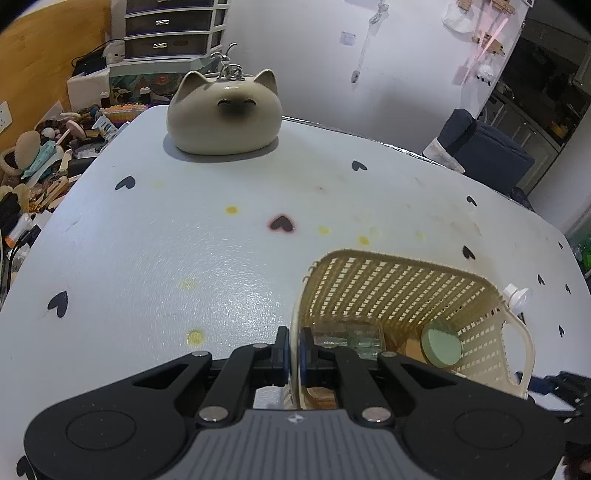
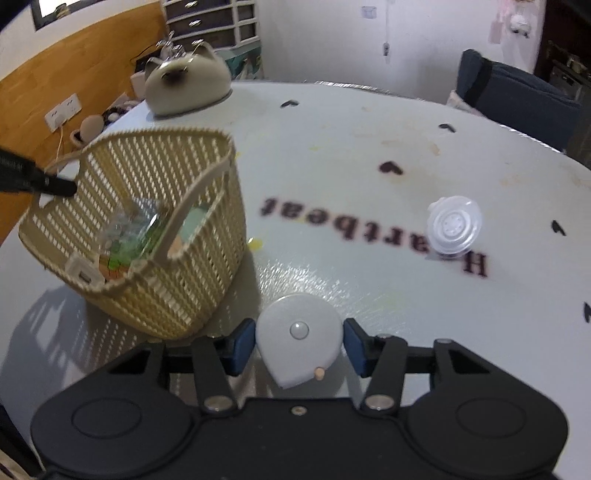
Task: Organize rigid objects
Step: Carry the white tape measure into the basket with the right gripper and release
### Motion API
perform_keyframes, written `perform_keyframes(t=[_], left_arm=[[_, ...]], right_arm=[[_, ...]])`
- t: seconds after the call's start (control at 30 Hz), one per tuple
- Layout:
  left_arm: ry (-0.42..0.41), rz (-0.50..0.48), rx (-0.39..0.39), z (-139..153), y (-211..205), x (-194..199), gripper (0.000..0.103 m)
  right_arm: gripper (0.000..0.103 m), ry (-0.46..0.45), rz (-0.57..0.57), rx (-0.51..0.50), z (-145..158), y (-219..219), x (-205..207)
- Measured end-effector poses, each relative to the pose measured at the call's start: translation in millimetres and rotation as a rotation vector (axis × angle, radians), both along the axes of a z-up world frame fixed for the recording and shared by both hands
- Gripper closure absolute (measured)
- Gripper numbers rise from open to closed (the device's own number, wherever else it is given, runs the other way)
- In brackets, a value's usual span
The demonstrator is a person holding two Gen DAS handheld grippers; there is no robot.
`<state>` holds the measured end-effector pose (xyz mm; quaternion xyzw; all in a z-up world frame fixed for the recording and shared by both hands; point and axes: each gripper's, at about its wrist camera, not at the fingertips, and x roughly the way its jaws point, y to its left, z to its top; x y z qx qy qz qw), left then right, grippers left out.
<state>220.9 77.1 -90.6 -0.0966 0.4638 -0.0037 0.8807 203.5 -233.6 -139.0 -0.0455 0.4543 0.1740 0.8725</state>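
Note:
A beige woven basket [image 1: 388, 258] stands on the white table [image 1: 166, 229] and looks tilted in the right wrist view. My left gripper [image 1: 293, 350] is shut on the basket's near wall, one pad inside and one outside. Inside lie a green disc [image 1: 441, 345], a clear glass piece [image 1: 354, 339] and something wooden. My right gripper [image 2: 299, 347] is shut on a white teardrop-shaped tape measure [image 2: 297, 332], with a blue pad against each side. The basket [image 2: 166, 295] sits just left of it. A clear white plastic cap [image 2: 454, 225] rests on the table to the right.
A cat-shaped ceramic pot [image 1: 221, 114] stands at the table's far edge. Cluttered small items [image 1: 37, 166] and a drawer unit [image 1: 170, 29] lie beyond the left edge. A dark blue chair [image 2: 517, 92] is behind the far right side. The cloth bears black hearts and lettering.

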Motion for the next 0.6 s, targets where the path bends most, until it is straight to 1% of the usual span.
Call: perform_keyframes(t=[0.17,0.3,0.47,0.6], left_arm=[[0.000,-0.019,-0.005,-0.5,1.9,0.6,0.097],[-0.002,-0.041,-0.007,-0.6,3.4,1.1,0.097],[-0.013,-0.081,-0.009,-1.9,5.8,1.7,0.097],[-0.026,-0.100,-0.013,-3.1,6.7,2.3,0.096]], right_arm=[[0.050,-0.042,-0.060,0.034,31.6,-5.2,-2.7],[0.050,-0.085,-0.076,0.066,58.8,-1.2,-2.8],[0.050,-0.143,-0.042,0.126,88.4,19.7,-2.4],[0.050,-0.156,0.004,0.163,96.0,45.1,3.5]])
